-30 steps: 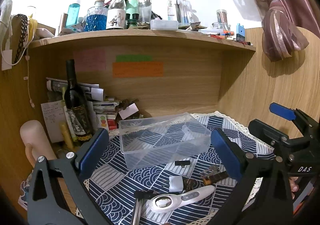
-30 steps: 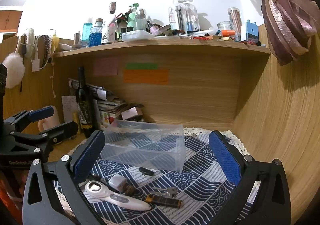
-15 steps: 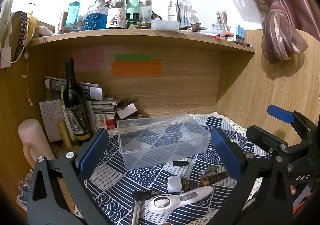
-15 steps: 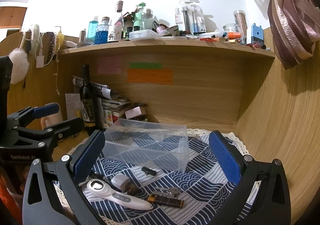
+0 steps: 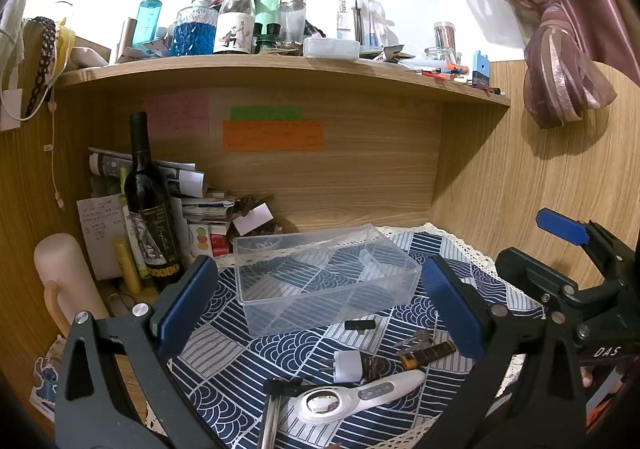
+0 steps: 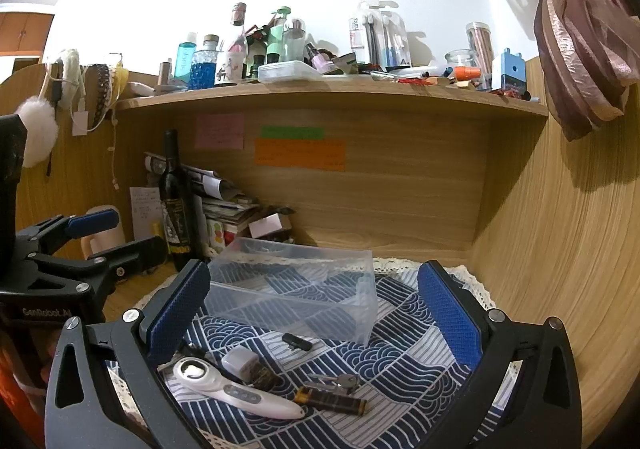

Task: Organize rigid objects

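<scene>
A clear plastic divided box (image 5: 326, 281) (image 6: 294, 289) sits on a blue wave-patterned cloth (image 5: 224, 353). In front of it lie a white handheld magnifier (image 5: 352, 397) (image 6: 236, 393), a white plug adapter (image 5: 348, 365) (image 6: 240, 362), a small black piece (image 5: 360, 325) (image 6: 297, 342), keys (image 5: 414, 338) (image 6: 336, 381) and a dark amber bar (image 5: 428, 353) (image 6: 332, 403). My left gripper (image 5: 320, 309) is open and empty above the items. My right gripper (image 6: 312, 313) is open and empty, to the right of the left one.
A dark wine bottle (image 5: 150, 209), papers and small boxes crowd the back left corner. A pale pink mug (image 5: 64, 281) stands at the left. A shelf (image 5: 280, 69) full of bottles is overhead. Wooden walls close the back and right.
Both grippers have drifted slightly; the views shift a little. No item on the cloth has moved.
</scene>
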Available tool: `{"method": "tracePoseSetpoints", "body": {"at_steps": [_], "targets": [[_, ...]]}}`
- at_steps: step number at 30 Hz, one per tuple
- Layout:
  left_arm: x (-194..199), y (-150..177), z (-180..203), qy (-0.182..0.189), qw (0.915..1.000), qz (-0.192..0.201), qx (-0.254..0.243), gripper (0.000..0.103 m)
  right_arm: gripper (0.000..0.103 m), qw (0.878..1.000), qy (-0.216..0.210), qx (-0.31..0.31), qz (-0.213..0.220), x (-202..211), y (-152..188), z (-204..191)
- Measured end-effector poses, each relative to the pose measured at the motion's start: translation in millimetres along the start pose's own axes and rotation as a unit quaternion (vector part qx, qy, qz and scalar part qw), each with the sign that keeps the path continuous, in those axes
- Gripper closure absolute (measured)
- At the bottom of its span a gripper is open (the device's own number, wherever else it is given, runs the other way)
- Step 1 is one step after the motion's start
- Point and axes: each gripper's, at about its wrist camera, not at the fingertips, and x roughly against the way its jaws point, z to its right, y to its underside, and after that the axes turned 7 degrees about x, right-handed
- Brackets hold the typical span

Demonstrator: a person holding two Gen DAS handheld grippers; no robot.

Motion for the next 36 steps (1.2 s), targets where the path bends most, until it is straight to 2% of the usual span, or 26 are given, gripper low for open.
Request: {"method": "tracePoseSetpoints", "body": {"at_steps": [24,31,36], "targets": [[-2.9,2.0,1.7,0.009,0.9999,-0.007,-0.001,0.000,0.000,1.000,0.001,-0.003,0.002,1.0,0.5,0.6],[-5.2,4.4,-0.4,0.014,0.9999,-0.008,-0.004,0.000,0.000,1.000,-0.012,-0.010,-0.009,-5.9,2.1,2.0],[-11.7,6.6,-9.3,0.020,0.9995,-0.024,0.007,0.000,0.000,0.999,-0.035,-0.014,-0.023,-15.2,7.6,6.5]]}}
